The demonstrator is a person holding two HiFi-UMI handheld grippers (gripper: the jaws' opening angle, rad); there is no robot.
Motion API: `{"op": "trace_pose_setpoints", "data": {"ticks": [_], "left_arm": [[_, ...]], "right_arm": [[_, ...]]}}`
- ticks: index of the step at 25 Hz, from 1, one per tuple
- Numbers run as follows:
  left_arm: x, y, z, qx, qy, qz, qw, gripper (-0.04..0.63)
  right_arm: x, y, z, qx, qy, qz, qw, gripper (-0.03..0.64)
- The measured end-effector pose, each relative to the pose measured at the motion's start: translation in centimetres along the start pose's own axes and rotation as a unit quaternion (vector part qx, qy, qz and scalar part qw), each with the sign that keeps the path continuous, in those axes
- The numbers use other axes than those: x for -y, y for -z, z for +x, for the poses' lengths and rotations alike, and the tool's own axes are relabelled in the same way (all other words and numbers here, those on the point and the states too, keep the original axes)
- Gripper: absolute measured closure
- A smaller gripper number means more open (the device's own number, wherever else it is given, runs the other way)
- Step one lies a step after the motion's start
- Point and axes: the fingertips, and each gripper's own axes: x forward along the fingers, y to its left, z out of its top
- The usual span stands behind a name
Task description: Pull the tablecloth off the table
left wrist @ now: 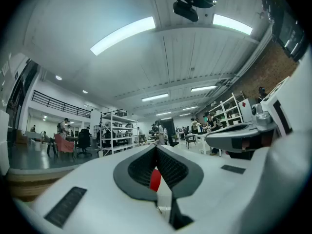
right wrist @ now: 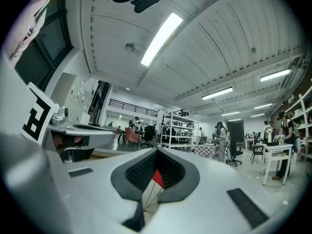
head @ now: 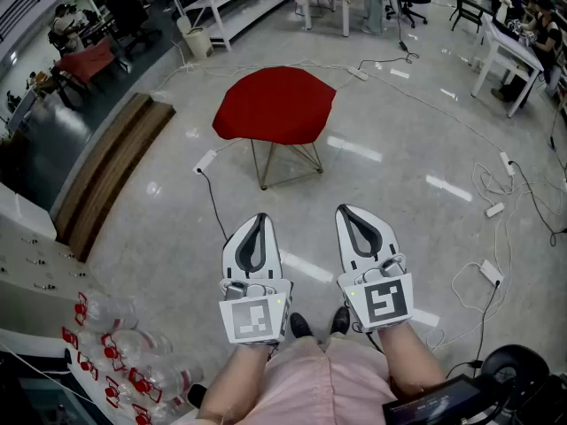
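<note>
- left gripper (head: 258,219): jaws pressed together, nothing pinched. In its own view only a sliver of red shows through the gap behind the closed tips, and that is the far cloth, not a hold.
- right gripper (head: 345,209): same, jaws together and empty, held level beside the left one. The two sit side by side, close but apart.
- tablecloth (head: 275,104): red, spread over a small table with thin wire legs (head: 285,162). It covers the whole top and its edges droop a little. It stands on the pale floor (head: 399,149), straight ahead of both grippers and well apart from them. Nothing touches it.
- key relation: the cloth lies dead ahead along the way both grippers point. Its centre lines up more with the left gripper, and the right one sits a bit off to the side. Neither looks clearly nearer.
- long axis: none to speak of, the cloth is roughly round-polygonal. The near hem faces the person and is likely the edge to grab.
- judged stage: not started. The person has to close the gap first, then open the jaws onto the hem.
- containers: white bin (head: 197,41) by the shelving, contents can't be told.
- bottles (head: 111,361): clear with red labels, heaped at lower left. Whether they are wrapped can't be told.
</note>
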Motion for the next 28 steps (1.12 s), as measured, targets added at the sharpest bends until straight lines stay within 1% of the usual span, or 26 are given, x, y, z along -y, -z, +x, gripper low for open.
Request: {"op": "trace_pose_setpoints", "data": {"ticks": [4,7,12,16,22,28], "left_arm": [[1.3,0.0,0.7,-0.001,-0.003,0.001,1.0000,0.571],[2.0,0.1,1.1,-0.004,-0.008,0.002,1.0000,0.571],[3.1,0.1,1.5,-0.005,-0.019,0.006,0.9998,0.571],[4.1,1.1,1.7,-0.017,-0.024,0.006,0.9996,0.571],[3.4,2.3,3.1,-0.028,-0.027,0.001,0.9992,0.571],[0.9,4.2,5.6,-0.033,-0.029,-0.015,0.9989,0.571]], "right_arm": [[1.5,0.4,-0.3,0.001,-0.002,0.007,1.000,0.601],[2.4,0.8,-0.6,0.002,-0.011,0.027,1.000,0.601],[4.0,2.0,-1.1,-0.033,-0.010,0.040,0.999,0.600],[4.8,3.5,-1.2,-0.038,-0.018,0.048,0.998,0.600],[4.7,4.5,0.4,-0.036,-0.033,0.051,0.997,0.600],[4.3,6.1,3.4,-0.054,-0.036,0.051,0.997,0.600]]}}
